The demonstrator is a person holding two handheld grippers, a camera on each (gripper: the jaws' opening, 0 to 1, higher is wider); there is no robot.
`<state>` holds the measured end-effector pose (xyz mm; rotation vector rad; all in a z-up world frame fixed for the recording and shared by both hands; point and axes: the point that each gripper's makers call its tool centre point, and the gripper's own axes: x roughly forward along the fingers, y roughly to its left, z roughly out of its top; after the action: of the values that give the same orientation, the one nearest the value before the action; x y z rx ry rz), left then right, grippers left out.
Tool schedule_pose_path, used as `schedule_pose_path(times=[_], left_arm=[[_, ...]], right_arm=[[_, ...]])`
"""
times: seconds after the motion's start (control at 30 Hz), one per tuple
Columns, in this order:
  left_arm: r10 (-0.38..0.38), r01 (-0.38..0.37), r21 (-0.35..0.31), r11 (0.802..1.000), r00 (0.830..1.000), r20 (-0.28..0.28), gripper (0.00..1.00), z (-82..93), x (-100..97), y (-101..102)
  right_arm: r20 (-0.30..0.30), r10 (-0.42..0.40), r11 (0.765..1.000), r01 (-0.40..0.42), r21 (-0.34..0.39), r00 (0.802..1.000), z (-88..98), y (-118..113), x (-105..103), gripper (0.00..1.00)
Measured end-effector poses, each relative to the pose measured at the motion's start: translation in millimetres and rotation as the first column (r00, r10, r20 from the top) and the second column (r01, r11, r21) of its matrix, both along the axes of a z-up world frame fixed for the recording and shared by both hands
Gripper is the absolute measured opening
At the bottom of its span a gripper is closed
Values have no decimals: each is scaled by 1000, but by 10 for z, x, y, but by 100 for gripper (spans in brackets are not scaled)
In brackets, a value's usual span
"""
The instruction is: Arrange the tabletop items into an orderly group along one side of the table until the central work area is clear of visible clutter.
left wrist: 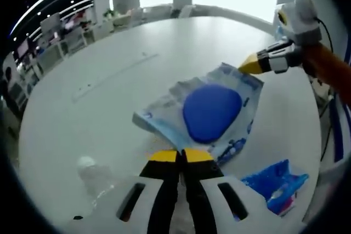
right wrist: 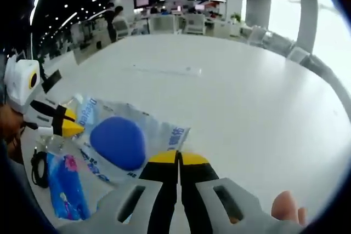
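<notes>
Pinching opposite edges of wet-wipes pack (left wrist: 211, 114), left hand-held gripper (left wrist: 181, 156) and right hand-held gripper (right wrist: 177, 159) both clamped on it, pack lifted between them over white counter (left wrist: 109, 80). Small blue packet (left wrist: 277, 184) lying beside.

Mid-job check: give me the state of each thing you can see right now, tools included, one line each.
Left tool: jaws shut on the wipes pack's near edge.
Right tool: jaws shut on the wipes pack's opposite edge.
Wipes pack: held between both tools, blue lid closed, wrapper creased.
Small blue packet: lying on the table, untouched.
Clear plastic bottle: on the table beside the left tool; upright or tipped, cannot tell.
Black cable: loose by the blue packet.
</notes>
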<state>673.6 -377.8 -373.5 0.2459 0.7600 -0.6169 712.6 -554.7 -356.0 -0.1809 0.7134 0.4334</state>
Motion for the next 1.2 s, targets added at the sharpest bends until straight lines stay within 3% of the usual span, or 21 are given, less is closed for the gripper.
schedule_pose_path(times=[0.47,1.2], left_arm=[[2,-1,57,998,1000,-19,1,-91,-8,49],[8,-6,90,996,1000,-26,16,-139,-6,97]], right_arm=[[-27,4,1000,-4,18,1000,-138,21,-10,1],[-32,11,1000,-11,15,999,-217,13,9,2]])
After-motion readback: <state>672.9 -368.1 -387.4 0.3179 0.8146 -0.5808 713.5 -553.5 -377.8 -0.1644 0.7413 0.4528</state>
